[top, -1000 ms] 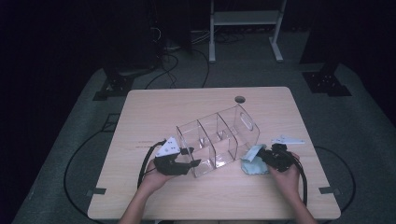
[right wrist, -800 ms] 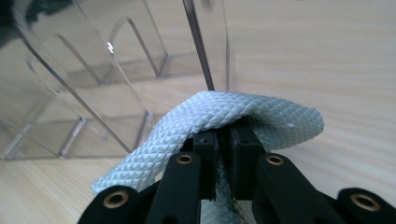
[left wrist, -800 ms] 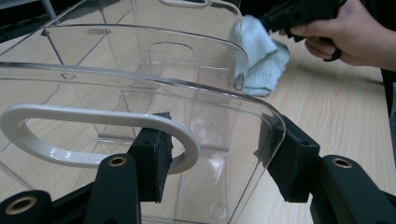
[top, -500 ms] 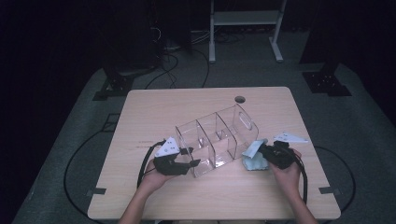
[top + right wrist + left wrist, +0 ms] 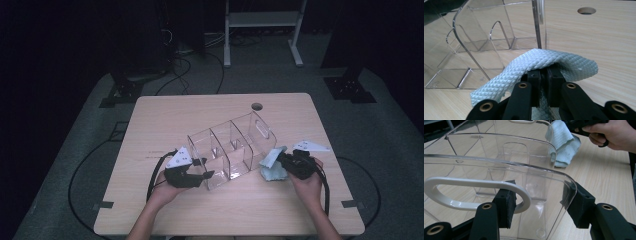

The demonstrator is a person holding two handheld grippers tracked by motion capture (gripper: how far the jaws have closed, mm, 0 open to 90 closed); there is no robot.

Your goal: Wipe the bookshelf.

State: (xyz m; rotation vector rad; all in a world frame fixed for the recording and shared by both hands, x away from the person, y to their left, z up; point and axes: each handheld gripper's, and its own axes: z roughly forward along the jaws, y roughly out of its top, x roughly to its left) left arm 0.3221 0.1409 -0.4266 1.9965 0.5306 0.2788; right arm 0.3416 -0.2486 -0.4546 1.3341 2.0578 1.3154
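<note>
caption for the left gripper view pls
Left gripper clamps the clear organizer end wall; beyond it, a hand holds a cloth.

Dark lab, lone table (image 5: 170,120), floor cables (image 5: 187,65)

No text, label, brand or number can be read anywhere. A faint dark line of marks sits on the tabletop (image 5: 150,156) near its left edge — too small to make out.

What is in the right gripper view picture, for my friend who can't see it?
The right gripper has its two black jaws shut on a pale blue cloth that drapes over them. Just beyond stands a clear plastic organizer with dividers on a wooden table, which has a round hole.
</note>
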